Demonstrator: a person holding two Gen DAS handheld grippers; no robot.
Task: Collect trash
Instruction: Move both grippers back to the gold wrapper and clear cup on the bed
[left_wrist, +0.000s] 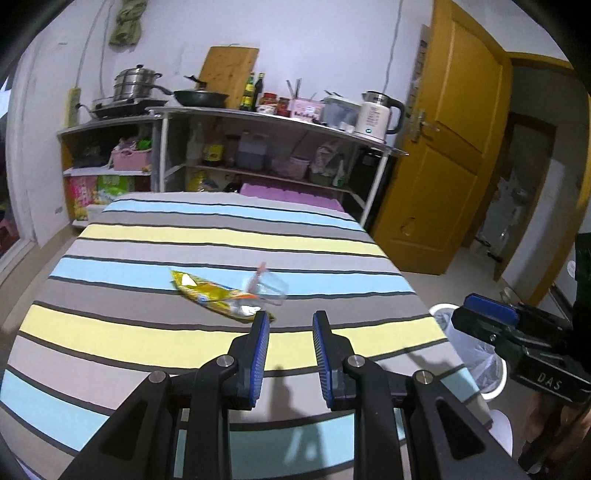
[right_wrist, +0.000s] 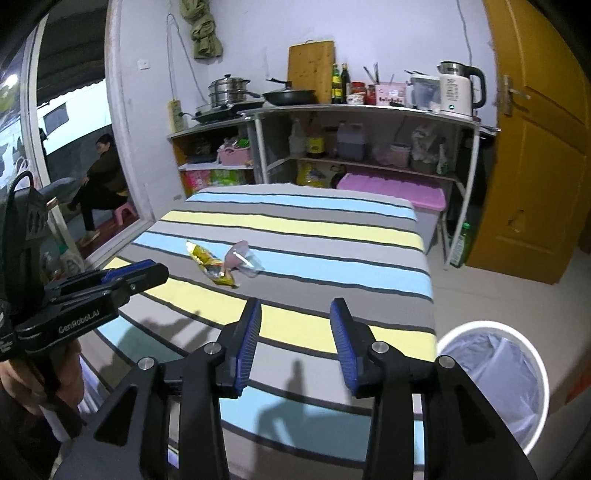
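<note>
Striped in grey, blue and yellow, the cloth-covered table (left_wrist: 155, 314) is filling the middle of both views, with kitchen shelves (left_wrist: 258, 147) standing behind it at the top and a yellow door (left_wrist: 443, 166) showing at the upper right. Near the centre of the cloth, a yellow snack wrapper (left_wrist: 214, 295) is lying flat, and a clear plastic cup (left_wrist: 269, 286) is lying on its side, touching the wrapper's right end. At the lower middle of the left wrist view, the left gripper (left_wrist: 290, 319) is hovering with its blue pads apart, grasping nothing, its left fingertip just below the wrapper's near end. At the lower middle of the right wrist view, the right gripper (right_wrist: 295, 306) is standing released and wider, nothing between its pads, short of the trash. A white bin (right_wrist: 532, 347) lined with a clear bag is sitting at the lower right, beside the table's corner.
</note>
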